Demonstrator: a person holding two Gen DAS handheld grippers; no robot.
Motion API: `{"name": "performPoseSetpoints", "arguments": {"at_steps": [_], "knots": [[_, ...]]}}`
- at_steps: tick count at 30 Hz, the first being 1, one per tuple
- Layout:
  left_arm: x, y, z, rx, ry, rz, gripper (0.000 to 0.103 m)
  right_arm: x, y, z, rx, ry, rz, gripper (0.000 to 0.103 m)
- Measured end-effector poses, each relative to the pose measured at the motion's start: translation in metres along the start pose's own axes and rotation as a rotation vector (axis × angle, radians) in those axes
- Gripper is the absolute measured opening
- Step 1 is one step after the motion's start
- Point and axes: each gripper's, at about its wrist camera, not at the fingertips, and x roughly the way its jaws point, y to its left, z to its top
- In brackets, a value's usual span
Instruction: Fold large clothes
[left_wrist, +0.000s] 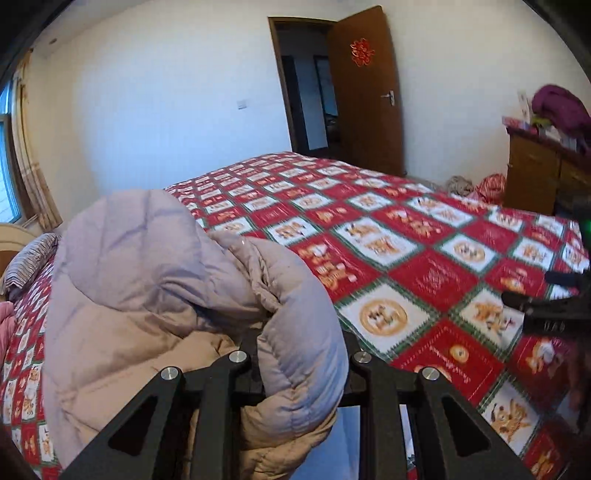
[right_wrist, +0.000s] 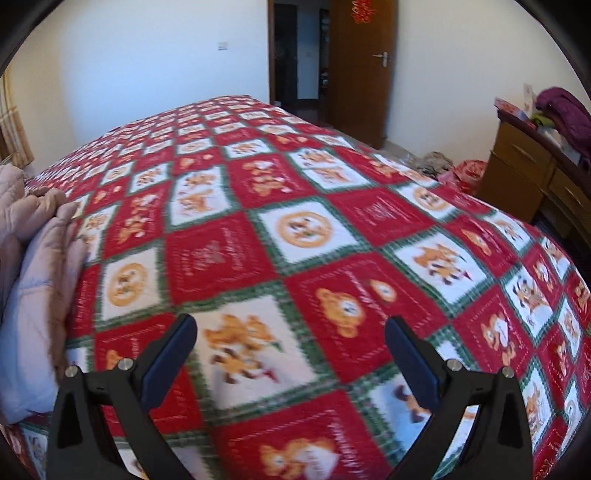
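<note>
The left gripper (left_wrist: 301, 369) pinches a fold of the puffy coat (left_wrist: 147, 295) at the bed's (right_wrist: 369, 206) left edge; the right gripper (right_wrist: 291, 350), spread wide, hangs over bare quilt.

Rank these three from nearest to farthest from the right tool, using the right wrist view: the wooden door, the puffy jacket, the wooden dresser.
Measured from the right tool:
1. Puffy jacket, lying at the bed's left edge.
2. Wooden dresser, off the bed, on the right.
3. Wooden door, open against the far wall, behind the bed.
</note>
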Motion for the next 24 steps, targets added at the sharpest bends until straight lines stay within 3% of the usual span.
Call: {"name": "performPoseSetpoints", "arguments": {"at_steps": [4, 5, 7, 9, 11, 15, 18, 22, 24], "knots": [[-0.006, -0.009, -0.001, 0.046, 0.006, 0.040, 0.026, 0.008, -0.007, -0.004, 0.014, 0.014, 0.001, 0.103], [-0.007, -0.014, 0.002, 0.059, 0.011, 0.049, 0.032, 0.010, -0.006, -0.004, 0.010, 0.017, 0.000, 0.103], [-0.017, -0.024, 0.005, 0.089, -0.012, 0.068, 0.047, 0.011, -0.004, -0.006, 0.000, 0.018, 0.002, 0.103], [-0.039, -0.032, 0.008, 0.112, -0.062, 0.084, 0.075, 0.012, -0.001, -0.008, -0.008, 0.021, 0.001, 0.103], [-0.058, -0.040, 0.012, 0.130, -0.107, 0.093, 0.089, 0.014, -0.001, -0.008, -0.008, 0.025, 0.003, 0.103], [-0.091, -0.034, 0.017, 0.130, -0.125, 0.098, 0.089, 0.012, 0.000, -0.006, -0.012, 0.034, -0.002, 0.102], [-0.105, 0.007, 0.017, 0.029, -0.117, 0.121, 0.090, 0.002, 0.009, 0.004, -0.023, 0.029, 0.016, 0.089], [-0.106, 0.102, 0.008, -0.176, -0.062, 0.285, 0.090, -0.015, 0.040, 0.030, -0.058, 0.016, 0.090, 0.075], [-0.093, 0.155, 0.000, -0.276, -0.014, 0.403, 0.090, -0.026, 0.064, 0.046, -0.088, 0.003, 0.132, 0.069]]}}
